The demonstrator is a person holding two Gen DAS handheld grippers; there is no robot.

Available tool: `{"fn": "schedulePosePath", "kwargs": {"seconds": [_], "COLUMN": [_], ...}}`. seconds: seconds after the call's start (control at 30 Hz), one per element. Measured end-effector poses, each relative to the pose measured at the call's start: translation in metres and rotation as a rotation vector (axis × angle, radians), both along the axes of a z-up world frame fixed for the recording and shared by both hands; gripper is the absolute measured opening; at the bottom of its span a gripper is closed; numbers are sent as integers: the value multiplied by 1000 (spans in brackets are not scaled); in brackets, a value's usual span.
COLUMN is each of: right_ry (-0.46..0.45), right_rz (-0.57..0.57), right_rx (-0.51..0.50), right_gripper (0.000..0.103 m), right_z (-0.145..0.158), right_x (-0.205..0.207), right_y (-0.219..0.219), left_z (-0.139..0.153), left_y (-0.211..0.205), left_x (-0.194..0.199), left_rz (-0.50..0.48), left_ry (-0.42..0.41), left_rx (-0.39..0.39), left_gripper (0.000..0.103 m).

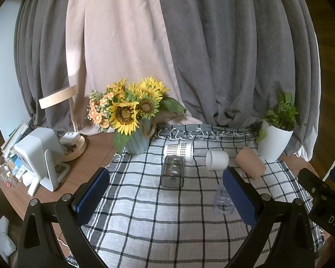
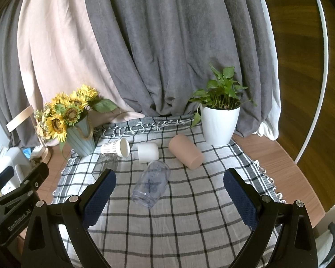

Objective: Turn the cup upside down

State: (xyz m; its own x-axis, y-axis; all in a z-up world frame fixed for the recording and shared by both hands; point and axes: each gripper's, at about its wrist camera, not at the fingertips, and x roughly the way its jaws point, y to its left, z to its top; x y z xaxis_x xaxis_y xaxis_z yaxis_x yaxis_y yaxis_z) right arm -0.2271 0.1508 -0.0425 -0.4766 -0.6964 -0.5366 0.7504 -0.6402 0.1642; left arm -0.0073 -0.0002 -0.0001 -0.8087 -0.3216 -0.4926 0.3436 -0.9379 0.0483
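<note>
Several cups lie on their sides on the checked cloth [image 1: 158, 218]. A smoky square glass [image 1: 172, 171], a patterned white cup [image 1: 178, 151], a plain white cup [image 1: 217, 160], a pink cup [image 1: 250, 163] and a clear plastic cup [image 1: 222, 198] show in the left wrist view. In the right wrist view the clear cup [image 2: 151, 183] lies in the middle, with the white cup [image 2: 147, 152], pink cup [image 2: 185, 154], patterned cup [image 2: 115, 148] and smoky glass [image 2: 105, 164] behind. My left gripper [image 1: 167, 192] is open and empty. My right gripper [image 2: 169, 192] is open and empty, short of the clear cup.
A sunflower vase [image 1: 137, 143] stands at the back left of the cloth and a white plant pot [image 1: 274, 141] at the back right. A lamp [image 1: 74, 145] and a white device [image 1: 41, 156] stand on the wooden table at left. Curtains hang behind.
</note>
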Motion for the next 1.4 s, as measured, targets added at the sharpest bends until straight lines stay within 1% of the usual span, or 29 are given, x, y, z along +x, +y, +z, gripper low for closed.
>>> {"fn": "schedulePosePath", "kwargs": {"seconds": [0.07, 0.1, 0.27, 0.47, 0.67, 1.4], "right_ry": [0, 1, 3, 3, 3, 3], "right_rz": [0, 0, 1, 3, 5, 3], "right_rx": [-1, -1, -1, 1, 2, 9], "right_gripper": [97, 97, 97, 97, 97, 97], "right_z": [0, 0, 2, 3, 1, -1], "right_x": [0, 0, 1, 1, 2, 1], "right_y": [0, 0, -1, -2, -2, -5], "left_z": [0, 0, 2, 1, 2, -1], "left_y": [0, 0, 0, 1, 0, -4], "left_x": [0, 0, 0, 0, 0, -9], "left_rz": [2, 54, 64, 129, 162, 189], "left_ry": [0, -1, 1, -1, -2, -17], "left_rx": [1, -5, -12, -17, -19, -18], "left_gripper": [103, 103, 103, 103, 103, 103]}}
